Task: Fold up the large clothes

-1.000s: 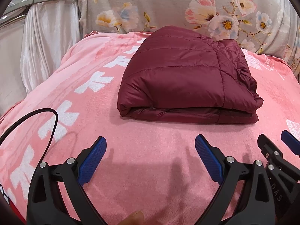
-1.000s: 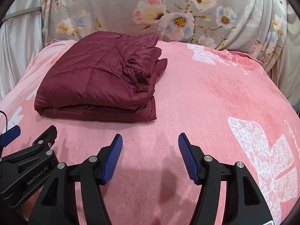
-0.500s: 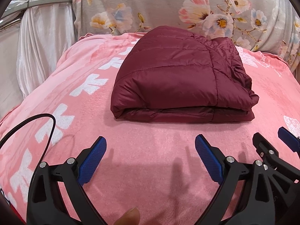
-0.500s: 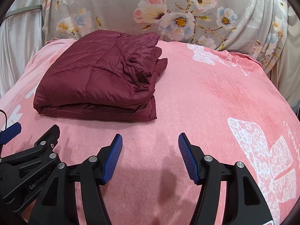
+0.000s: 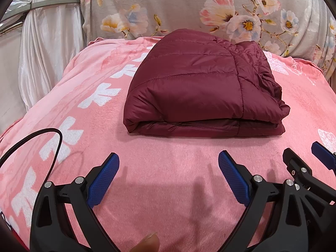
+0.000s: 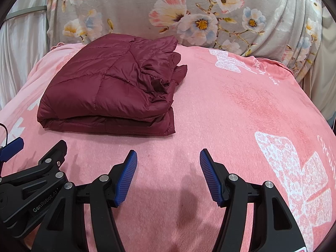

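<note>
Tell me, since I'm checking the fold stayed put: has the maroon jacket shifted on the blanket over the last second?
No. The jacket keeps its place against the white blanket print beside it; only the camera view drifts. Both tongs hang open, clear of it.

The maroon quilted puffer jacket (image 5: pixel 201 84) sits folded into a thick, squarish bundle, flat on the pink blanket (image 5: pixel 168 168). Its smooth folded edge faces the near side of the blanket, layers stacked, while the rumpled, gathered edge (image 6: pixel 161 79) bunches along its right side.
</note>
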`<state>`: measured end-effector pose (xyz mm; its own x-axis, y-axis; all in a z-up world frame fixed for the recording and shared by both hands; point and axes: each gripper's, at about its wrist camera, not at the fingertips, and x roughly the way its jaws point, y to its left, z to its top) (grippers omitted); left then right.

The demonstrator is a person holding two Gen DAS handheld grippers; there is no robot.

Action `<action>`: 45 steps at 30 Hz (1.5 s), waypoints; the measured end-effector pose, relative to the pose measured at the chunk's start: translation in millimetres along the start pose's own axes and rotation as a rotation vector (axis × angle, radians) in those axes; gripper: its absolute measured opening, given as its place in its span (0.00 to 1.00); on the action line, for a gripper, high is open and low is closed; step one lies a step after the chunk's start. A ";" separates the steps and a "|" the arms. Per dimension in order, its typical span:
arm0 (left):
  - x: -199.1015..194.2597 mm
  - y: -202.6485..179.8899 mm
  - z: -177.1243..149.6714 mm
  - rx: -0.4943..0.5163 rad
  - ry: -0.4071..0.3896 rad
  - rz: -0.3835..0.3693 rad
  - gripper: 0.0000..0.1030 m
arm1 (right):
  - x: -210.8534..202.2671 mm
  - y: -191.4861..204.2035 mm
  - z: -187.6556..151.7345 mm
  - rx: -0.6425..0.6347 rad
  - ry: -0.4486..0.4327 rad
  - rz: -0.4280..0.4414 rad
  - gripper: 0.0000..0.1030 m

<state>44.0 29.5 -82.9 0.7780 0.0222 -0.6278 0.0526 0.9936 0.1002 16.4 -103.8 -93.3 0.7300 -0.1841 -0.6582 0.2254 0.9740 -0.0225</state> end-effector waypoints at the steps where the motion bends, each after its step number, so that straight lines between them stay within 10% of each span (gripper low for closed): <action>1: -0.2 -0.2 0.0 0.000 0.000 0.001 0.90 | -0.1 -0.1 -0.1 0.000 0.000 0.000 0.59; 45: 1.7 -3.3 0.3 0.013 0.009 -0.010 0.87 | 0.3 -3.0 -0.6 -0.003 -0.001 -0.002 0.59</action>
<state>45.3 26.3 -84.0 0.7719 0.0135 -0.6356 0.0685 0.9922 0.1043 15.5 -106.6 -93.9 0.7303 -0.1860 -0.6573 0.2249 0.9740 -0.0258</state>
